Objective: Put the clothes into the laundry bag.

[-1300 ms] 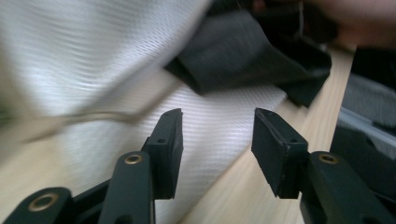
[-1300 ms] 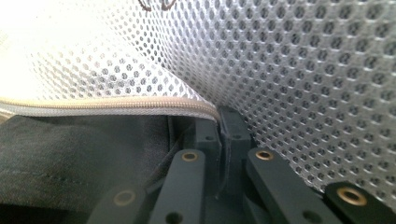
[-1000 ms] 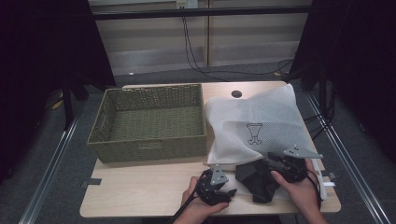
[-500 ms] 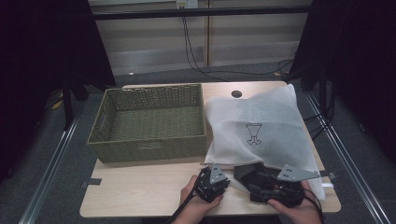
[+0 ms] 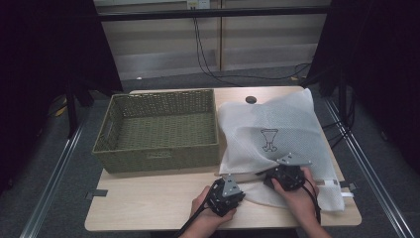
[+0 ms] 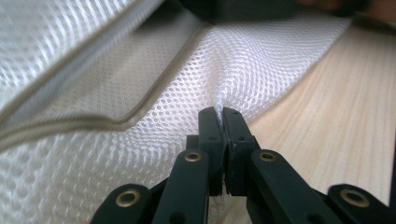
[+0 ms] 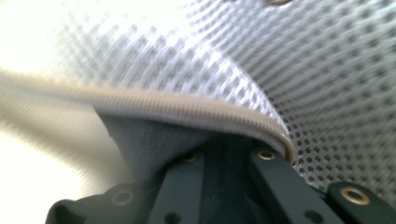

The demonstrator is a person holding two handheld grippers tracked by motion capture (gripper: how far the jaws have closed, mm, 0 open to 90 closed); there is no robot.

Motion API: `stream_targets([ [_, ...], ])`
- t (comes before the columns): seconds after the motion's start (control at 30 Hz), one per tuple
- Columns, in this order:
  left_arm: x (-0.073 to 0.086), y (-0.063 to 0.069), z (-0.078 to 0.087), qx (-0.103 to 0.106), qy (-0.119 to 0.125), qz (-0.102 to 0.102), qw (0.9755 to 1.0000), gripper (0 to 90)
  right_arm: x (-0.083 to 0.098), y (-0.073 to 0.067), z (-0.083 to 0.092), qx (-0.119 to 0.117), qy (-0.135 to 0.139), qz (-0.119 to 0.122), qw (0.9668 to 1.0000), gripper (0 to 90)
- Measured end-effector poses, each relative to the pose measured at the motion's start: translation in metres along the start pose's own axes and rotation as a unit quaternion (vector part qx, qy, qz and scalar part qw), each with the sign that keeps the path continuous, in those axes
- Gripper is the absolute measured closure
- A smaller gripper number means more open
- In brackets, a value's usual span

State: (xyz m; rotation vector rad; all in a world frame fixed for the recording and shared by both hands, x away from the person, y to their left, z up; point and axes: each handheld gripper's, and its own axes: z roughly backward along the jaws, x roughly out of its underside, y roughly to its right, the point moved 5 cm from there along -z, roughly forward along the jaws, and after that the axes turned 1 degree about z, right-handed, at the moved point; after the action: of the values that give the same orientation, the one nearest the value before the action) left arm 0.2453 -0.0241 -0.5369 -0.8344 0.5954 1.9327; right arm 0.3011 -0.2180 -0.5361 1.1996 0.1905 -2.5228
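A white mesh bag [image 5: 277,124] with a goblet print lies on the right of the wooden table [image 5: 148,203], its zip mouth facing me. My left gripper [image 5: 243,191] has just been closing and is shut on a fold of the bag's lower mesh flap [image 6: 163,116]; the mesh is pinched between the pads of my left gripper [image 6: 223,114]. My right gripper [image 5: 266,174] sits at the bag's mouth, its jaws just closed. Its tips [image 7: 229,144] are hidden under the zip edge [image 7: 187,105], with dark grey cloth [image 7: 140,144] bunched around them.
A green woven basket [image 5: 158,158] stands empty on the left half of the table. A small dark round disc [image 5: 250,99] lies near the far edge. Black curtains and metal rails flank the table.
The dark cloth that lay bare in front of the bag is now mostly inside it. My right gripper swung left and down to the bag's mouth. The left gripper stayed put and closed on the mesh.
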Motion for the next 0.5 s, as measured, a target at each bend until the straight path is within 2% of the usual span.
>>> stream_targets([
  [0.03, 0.0, 0.0, 0.001, 0.001, -0.006, -0.011, 0.9999, 88.4, -0.004, 0.004, -0.005, 0.013, 0.005, -0.006, 0.9999, 88.1],
  [0.13, 0.0, 0.002, 0.0, 0.004, 0.003, -0.006, 1.0, 88.6, -0.014, 0.013, -0.019, 0.054, 0.016, -0.024, 0.9982, 88.1],
  [0.2, 0.001, 0.001, 0.0, 0.006, 0.002, -0.009, 0.9999, 88.6, -0.019, 0.016, -0.025, 0.061, 0.018, -0.034, 0.9974, 87.9],
  [0.23, 0.001, 0.001, 0.0, 0.008, 0.004, -0.001, 1.0, 88.6, -0.02, 0.016, -0.027, 0.058, 0.017, -0.035, 0.9976, 87.1],
  [0.27, 0.001, 0.0, 0.001, 0.009, 0.0, -0.005, 0.9999, 88.5, -0.021, 0.015, -0.028, 0.044, 0.018, -0.032, 0.9984, 84.9],
  [0.3, 0.001, 0.0, 0.0, 0.009, 0.006, 0.005, 0.9999, 88.2, -0.022, 0.014, -0.026, 0.028, 0.023, -0.032, 0.9988, 80.3],
  [0.33, 0.001, -0.001, 0.001, 0.007, 0.0, 0.004, 1.0, 87.8, -0.023, 0.013, -0.02, 0.009, 0.031, -0.039, 0.9987, 74.0],
  [0.37, 0.001, -0.002, 0.0, 0.006, 0.006, 0.012, 0.9999, 87.2, -0.022, 0.011, -0.013, -0.013, 0.038, -0.04, 0.9984, 67.4],
  [0.4, 0.001, -0.003, 0.0, 0.008, 0.004, 0.016, 0.9998, 86.8, -0.021, 0.007, -0.003, -0.03, 0.045, -0.032, 0.998, 60.9],
  [0.43, 0.001, -0.005, 0.001, 0.008, -0.002, 0.016, 0.9998, 86.2, -0.019, 0.004, 0.008, -0.038, 0.051, -0.017, 0.9978, 55.5],
  [0.5, 0.0, -0.006, 0.0, 0.006, 0.008, 0.031, 0.9995, 84.7, -0.015, -0.003, 0.034, -0.057, 0.059, 0.003, 0.9966, 42.2],
])
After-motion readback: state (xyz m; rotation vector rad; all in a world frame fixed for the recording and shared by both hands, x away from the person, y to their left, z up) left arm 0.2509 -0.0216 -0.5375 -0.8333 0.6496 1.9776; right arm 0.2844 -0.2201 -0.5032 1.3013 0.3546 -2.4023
